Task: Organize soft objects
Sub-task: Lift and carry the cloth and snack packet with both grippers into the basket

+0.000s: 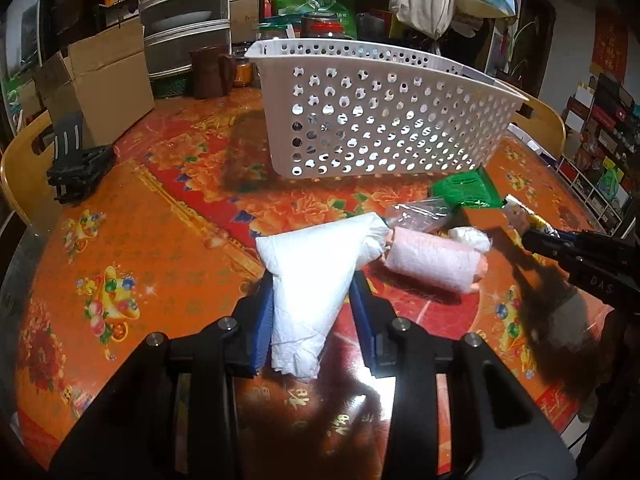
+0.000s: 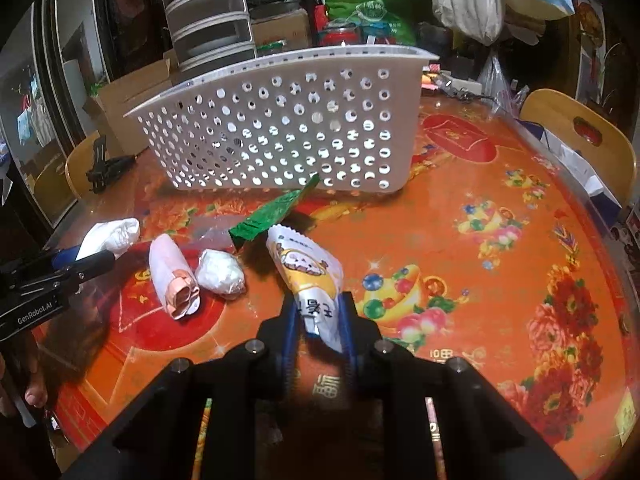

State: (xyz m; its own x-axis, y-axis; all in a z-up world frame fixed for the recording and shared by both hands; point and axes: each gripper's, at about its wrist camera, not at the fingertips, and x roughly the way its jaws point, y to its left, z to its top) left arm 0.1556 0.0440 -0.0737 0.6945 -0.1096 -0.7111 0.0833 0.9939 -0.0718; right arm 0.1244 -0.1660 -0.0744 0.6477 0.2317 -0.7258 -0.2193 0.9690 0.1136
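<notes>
My left gripper (image 1: 314,292) is shut on a white plastic bag (image 1: 316,268), held just above the table; it also shows in the right wrist view (image 2: 110,236). My right gripper (image 2: 320,304) is shut on a white-and-yellow snack packet (image 2: 308,268). On the table between them lie a pink foam roll (image 1: 432,260) (image 2: 174,276), a small white wad (image 2: 222,270), a clear plastic bag (image 1: 420,212) and a green packet (image 1: 466,188) (image 2: 276,210). The white perforated basket (image 1: 376,120) (image 2: 280,128) stands behind them.
The round table has an orange-red floral cover (image 2: 480,240). Cardboard boxes (image 1: 100,80), a drawer unit (image 1: 184,16), a brown jug (image 1: 208,72) and jars stand at the back. Wooden chairs (image 2: 576,136) flank the table. A black stand (image 1: 76,160) sits at left.
</notes>
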